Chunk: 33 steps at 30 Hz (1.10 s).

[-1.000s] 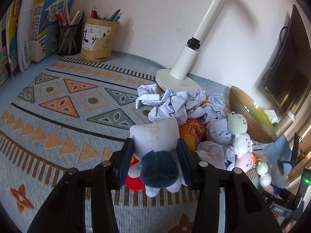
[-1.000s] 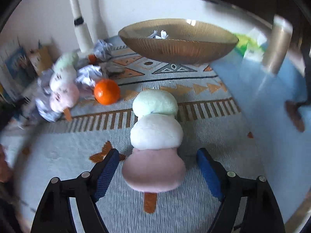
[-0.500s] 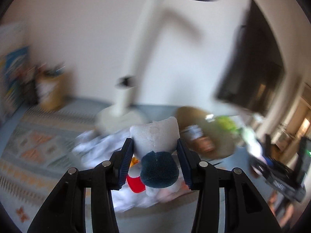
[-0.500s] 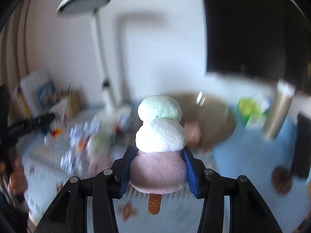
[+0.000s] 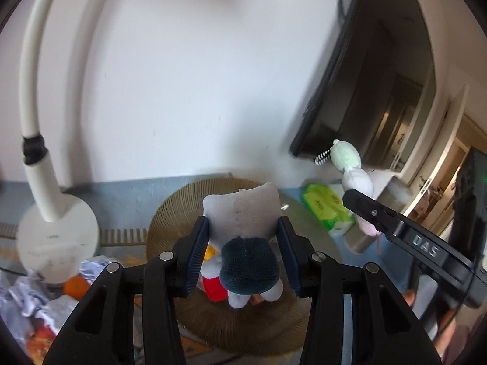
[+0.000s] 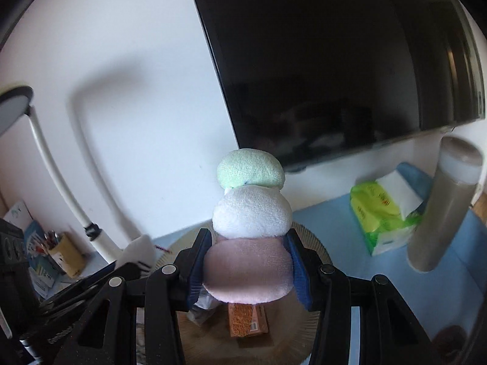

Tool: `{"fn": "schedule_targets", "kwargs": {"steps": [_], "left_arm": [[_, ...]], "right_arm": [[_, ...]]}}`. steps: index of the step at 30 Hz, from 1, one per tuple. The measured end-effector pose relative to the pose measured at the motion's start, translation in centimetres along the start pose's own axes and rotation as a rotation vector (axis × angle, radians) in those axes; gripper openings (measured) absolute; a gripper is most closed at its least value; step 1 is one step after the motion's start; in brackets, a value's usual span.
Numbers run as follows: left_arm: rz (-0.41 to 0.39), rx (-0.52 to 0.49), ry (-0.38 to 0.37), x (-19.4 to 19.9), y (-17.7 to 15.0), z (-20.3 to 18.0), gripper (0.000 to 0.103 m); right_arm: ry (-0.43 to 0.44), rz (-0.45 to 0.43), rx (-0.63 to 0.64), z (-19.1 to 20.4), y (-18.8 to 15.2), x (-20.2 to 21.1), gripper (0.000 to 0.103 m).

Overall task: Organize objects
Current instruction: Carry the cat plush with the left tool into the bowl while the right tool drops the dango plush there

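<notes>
white plush cat in a dark blue cap [image 5: 242, 213]: clamped in left tool [image 5: 243, 254], above round woven straw bowl [image 5: 170, 213] | green-white-pink plush dumpling skewer [image 6: 249, 237]: clamped in right tool [image 6: 248, 269], over same bowl, near table's back edge | step: carrying toys to bowl | next: lower, then release inside the rim

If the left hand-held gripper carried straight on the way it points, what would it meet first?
Most likely the woven bowl: the left hand-held gripper, clamped on the plush cat, aims down into it, though depth is unclear.
</notes>
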<state>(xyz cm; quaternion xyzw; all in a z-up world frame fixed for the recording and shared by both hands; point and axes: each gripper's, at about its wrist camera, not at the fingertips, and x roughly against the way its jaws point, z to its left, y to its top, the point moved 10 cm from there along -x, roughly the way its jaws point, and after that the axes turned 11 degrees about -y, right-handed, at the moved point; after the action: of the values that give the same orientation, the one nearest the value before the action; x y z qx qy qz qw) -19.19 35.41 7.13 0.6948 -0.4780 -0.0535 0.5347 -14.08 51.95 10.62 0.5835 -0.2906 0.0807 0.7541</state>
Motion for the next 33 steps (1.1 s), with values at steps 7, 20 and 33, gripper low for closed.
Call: {"fn": "schedule_targets", "kwargs": {"steps": [7,20,33], "left_arm": [[0.064,0.022,0.009,-3.1,-2.5,1.5,0.043],[-0.094,0.025,-0.026,3.3,0.7,-0.4,0.102],[-0.266,-0.04,0.297,27.8,-3.3,3.8,0.102]], "right_arm": [[-0.011,0.072,0.005,-0.6,-3.1,-2.2,0.049],[0.033,0.092,-0.118,-2.8,-2.9,-0.5,0.081],[0.237,0.097,0.01,6.4,-9.4,13.6,0.091]]}}
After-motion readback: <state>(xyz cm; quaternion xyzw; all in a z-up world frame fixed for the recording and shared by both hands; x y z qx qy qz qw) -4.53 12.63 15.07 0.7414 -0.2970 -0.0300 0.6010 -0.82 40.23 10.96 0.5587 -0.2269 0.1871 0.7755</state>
